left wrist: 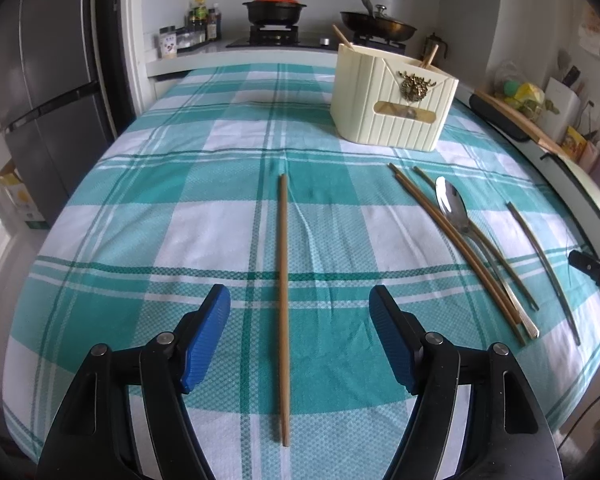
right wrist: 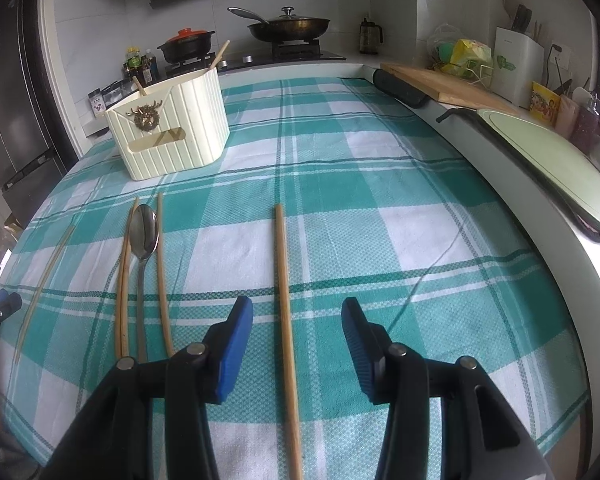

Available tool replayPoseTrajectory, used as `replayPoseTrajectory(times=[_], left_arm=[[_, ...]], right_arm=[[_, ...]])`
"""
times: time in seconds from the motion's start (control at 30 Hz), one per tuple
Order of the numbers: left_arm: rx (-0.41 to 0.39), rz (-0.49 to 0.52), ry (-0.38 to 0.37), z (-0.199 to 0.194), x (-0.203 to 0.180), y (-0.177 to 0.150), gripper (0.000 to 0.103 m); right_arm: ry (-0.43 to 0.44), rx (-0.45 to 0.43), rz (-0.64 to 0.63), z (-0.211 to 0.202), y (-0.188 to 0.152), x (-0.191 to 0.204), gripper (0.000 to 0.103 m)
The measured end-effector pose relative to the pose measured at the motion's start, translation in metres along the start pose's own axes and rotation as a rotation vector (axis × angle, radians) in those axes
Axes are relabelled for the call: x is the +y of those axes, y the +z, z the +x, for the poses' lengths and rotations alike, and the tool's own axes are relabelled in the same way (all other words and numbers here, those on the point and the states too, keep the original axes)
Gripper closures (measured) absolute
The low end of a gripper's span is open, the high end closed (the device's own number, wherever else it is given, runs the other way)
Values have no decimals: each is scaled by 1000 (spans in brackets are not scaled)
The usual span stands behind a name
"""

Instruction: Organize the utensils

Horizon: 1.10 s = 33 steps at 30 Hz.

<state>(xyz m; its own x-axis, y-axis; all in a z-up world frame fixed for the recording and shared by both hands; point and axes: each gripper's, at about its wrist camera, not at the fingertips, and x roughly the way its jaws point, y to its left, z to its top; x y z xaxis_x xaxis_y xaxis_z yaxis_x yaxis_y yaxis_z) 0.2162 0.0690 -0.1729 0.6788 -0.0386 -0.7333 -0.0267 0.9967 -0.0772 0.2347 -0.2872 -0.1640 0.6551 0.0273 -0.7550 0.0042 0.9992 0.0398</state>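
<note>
Both tools gape wide, holding nothing: left tool [left wrist: 300,300] straddles one chopstick [left wrist: 284,304], right tool [right wrist: 297,312] another [right wrist: 286,320]. Spoon [right wrist: 143,236] and more chopsticks lie between them; holder [left wrist: 392,100] stands far. Only the right view shows the bench's [right wrist: 380,200] right edge with cutting boards [right wrist: 456,90].

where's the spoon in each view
Left wrist view: the metal spoon lies right of centre, bowl toward the holder, among the chopsticks.
Right wrist view: the spoon lies left of centre, between chopsticks.
Shared landmark: the cream utensil holder stands beyond the spoon's bowl in both.
</note>
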Motion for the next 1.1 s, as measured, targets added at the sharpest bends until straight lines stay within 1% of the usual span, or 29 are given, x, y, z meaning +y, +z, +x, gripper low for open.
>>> replayPoseTrajectory(times=[0.23,0.43,0.5,0.57,0.63,0.7,0.73,0.77,0.83,0.87,0.9,0.97,1.0,1.1], left_arm=[[-8,-4,4,-5,3,3,29],[-6,9,-5,-8,8,13,29],[-12,14,3,-9,15,22,29],[-24,-16,10,-11,29,34,29],[-21,-61,-19,-11,46,48,29],[7,-84,-49,-6,57,59,27],[27,-81,-63,-1,58,64,24],[49,-74,-70,5,58,68,24],[100,-41,-91,20,50,75,24],[123,-19,-111,29,44,77,24],[145,0,-115,38,38,78,24],[181,41,-106,56,27,81,24],[198,70,-102,64,22,82,24],[239,151,-41,89,11,83,25]], right_arm=[[6,-8,-1,-3,-1,1,56],[21,-10,-3,-3,1,0,56],[26,-16,-5,-6,2,-2,56],[19,-28,-5,-10,4,-8,56],[9,-33,-6,-12,7,-16,56],[2,-28,-6,-12,11,-23,56],[6,-21,-8,-10,14,-25,56],[15,-15,-8,-9,16,-28,56],[52,-1,11,-5,22,-33,56],[83,15,29,-2,26,-37,56],[115,37,51,3,30,-40,56],[150,83,71,12,37,-44,56],[153,106,57,18,41,-43,56],[135,176,-18,37,49,-34,56]])
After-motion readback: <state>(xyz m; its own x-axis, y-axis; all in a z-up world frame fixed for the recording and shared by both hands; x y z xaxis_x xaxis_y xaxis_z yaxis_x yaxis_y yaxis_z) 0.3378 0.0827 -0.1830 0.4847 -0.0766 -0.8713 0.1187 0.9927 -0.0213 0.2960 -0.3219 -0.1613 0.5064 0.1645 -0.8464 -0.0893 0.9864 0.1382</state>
